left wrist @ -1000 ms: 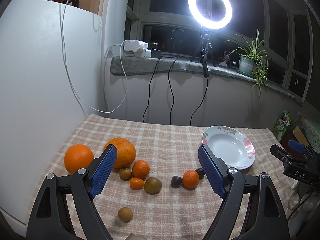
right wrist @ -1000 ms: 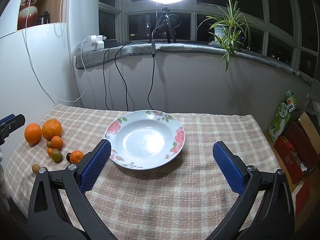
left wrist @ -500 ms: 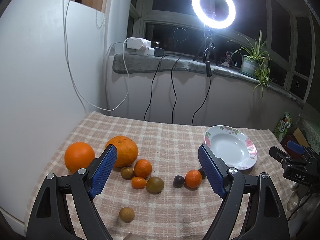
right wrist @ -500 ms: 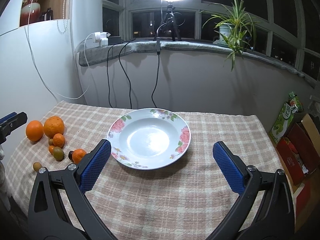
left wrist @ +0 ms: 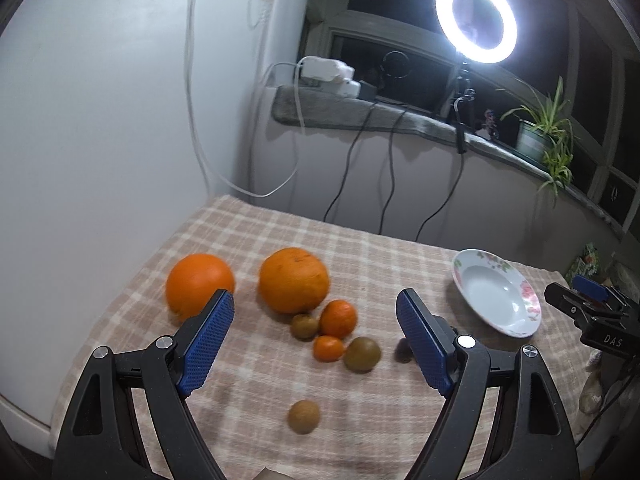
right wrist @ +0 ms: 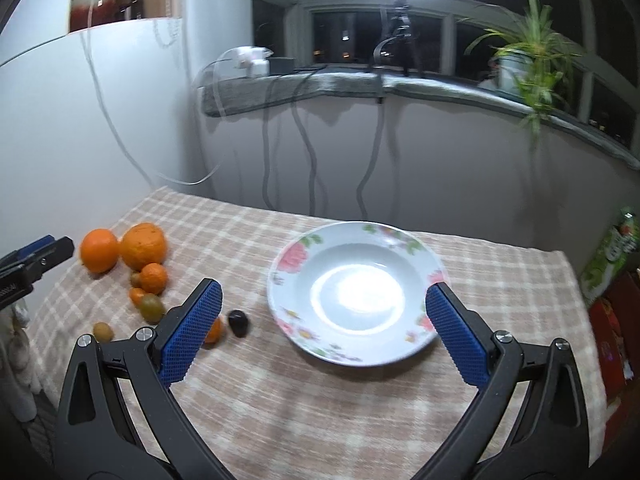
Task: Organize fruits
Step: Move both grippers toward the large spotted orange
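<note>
**Fruit gathered at one end of the bench, plate bare at the other**

Two large oranges (left wrist: 200, 282) (left wrist: 294, 279) sit side by side on the checked cloth (left wrist: 256, 240) covering the bench, near the white wall. Just in front of them cluster two small tangerines (left wrist: 338, 318) (left wrist: 328, 348) and two greenish-brown round fruits (left wrist: 304, 325) (left wrist: 362, 353), the group touching or nearly so. A further brownish fruit (left wrist: 304, 416) lies alone, nearer the camera. In the right wrist view, a small dark fruit (right wrist: 238, 322), possibly a plum, rests beside another tangerine (right wrist: 214, 330) half hidden behind a blue pad.

The flowered plate (right wrist: 296, 256) stands well apart from the main cluster, toward the right side of the bench, with nothing on it.

The left gripper (left wrist: 314, 334) hovers over the fruit cluster with its jaws spread wide and nothing between them. The right gripper (right wrist: 320, 320) hangs in front of the plate, jaws likewise released and holding nothing.

Behind the bench, a lit ring light (left wrist: 476, 19) stands on the window ledge (left wrist: 360, 114), with a potted plant (left wrist: 540, 128) farther along it and cables (left wrist: 348, 168) trailing down the wall.
</note>
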`<state>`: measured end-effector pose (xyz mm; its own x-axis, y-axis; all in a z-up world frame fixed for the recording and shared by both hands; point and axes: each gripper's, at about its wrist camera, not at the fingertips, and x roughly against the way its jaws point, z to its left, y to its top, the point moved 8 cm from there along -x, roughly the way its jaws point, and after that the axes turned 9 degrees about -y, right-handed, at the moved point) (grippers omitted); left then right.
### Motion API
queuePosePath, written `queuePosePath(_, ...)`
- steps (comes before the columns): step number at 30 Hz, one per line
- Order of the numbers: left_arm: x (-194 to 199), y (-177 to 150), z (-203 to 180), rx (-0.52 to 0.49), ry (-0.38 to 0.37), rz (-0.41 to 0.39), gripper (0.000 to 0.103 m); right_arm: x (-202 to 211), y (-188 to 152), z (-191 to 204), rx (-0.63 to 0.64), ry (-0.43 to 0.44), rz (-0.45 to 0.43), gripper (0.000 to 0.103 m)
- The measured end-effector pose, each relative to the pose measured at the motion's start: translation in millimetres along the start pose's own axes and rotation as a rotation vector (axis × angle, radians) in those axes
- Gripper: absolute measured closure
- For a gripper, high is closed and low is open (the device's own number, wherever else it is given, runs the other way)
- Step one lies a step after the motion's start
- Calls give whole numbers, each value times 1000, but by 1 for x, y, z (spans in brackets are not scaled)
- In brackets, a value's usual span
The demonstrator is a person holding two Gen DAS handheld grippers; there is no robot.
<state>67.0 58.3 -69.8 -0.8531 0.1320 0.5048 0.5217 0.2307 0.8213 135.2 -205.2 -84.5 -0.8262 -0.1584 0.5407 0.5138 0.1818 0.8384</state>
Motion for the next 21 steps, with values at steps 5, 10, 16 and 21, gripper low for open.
queuePosePath(5,-5,-6,18,60,-8,22,20,-15,6,34,78,77,27,0)
queuePosePath(10,-15,-13,27,109,-33,53,20,-35,11,56,42,187,91,0)
queuePosePath(16,-31,-16,32,186,-101,85,21,-59,17,80,79,217,146,0)
queuePosePath(21,-47,-16,37,220,-127,117,21,-78,23,104,87,299,203,0)
